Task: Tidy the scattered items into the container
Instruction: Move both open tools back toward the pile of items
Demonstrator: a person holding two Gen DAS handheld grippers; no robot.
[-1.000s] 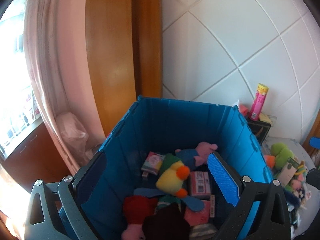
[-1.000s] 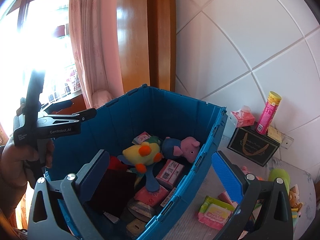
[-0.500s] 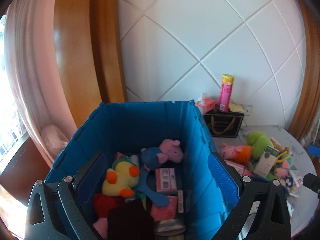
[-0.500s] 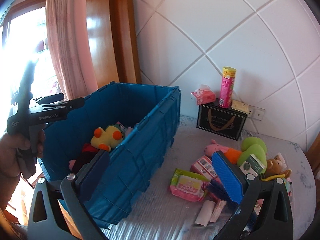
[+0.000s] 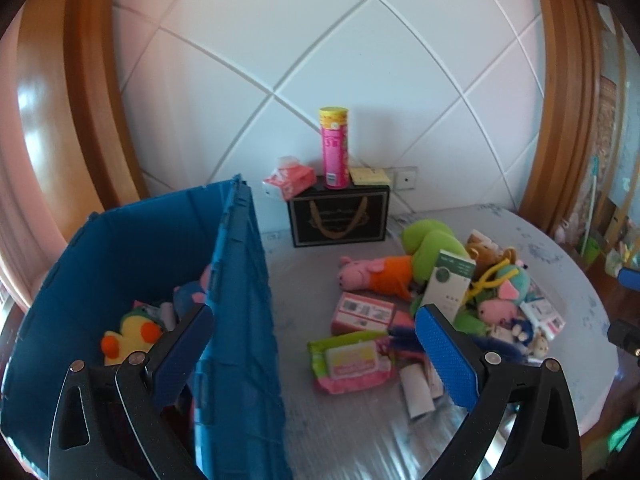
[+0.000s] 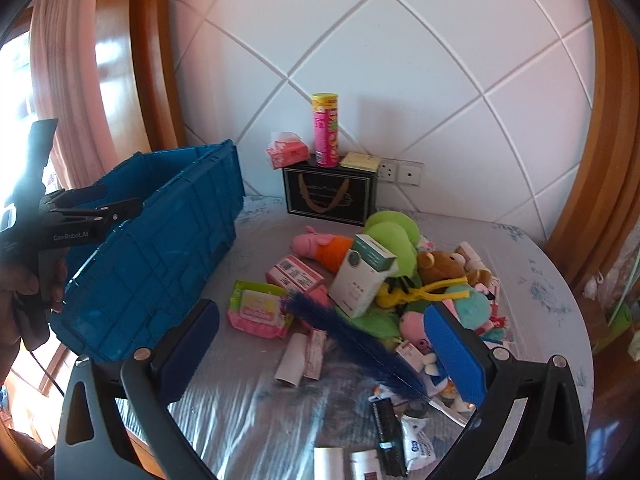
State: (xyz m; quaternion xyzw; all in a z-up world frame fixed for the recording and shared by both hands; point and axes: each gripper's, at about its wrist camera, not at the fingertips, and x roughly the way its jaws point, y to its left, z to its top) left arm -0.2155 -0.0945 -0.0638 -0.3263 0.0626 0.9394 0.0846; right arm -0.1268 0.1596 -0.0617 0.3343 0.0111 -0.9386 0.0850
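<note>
The blue crate [image 5: 240, 280] stands at the left of the table and holds a yellow duck plush [image 5: 128, 340] among other toys. My left gripper [image 5: 316, 332] hovers open over the crate's right wall, with nothing between its fingers. To the right lies a heap of items: a pink pig plush [image 5: 372, 272], a green plush [image 5: 432, 240], a white-green box [image 6: 364, 276], a wipes pack [image 6: 260, 308], a blue feather [image 6: 352, 340] and a brown bear [image 6: 440, 264]. My right gripper [image 6: 322, 320] is open and empty above the feather and wipes pack. A hand holds the left gripper [image 6: 124, 199] by the crate [image 6: 160, 248].
A black gift box [image 6: 328, 196] stands against the tiled wall, with a pink can [image 6: 326, 130] and a tissue pack [image 6: 286, 152] on top. The round table's edge [image 6: 576, 320] curves along the right. Small bottles and packets [image 6: 384, 440] lie near the front edge.
Both views have swung right, from looking down into the crate to facing the heap on the table. Both grippers have stayed open and empty.
</note>
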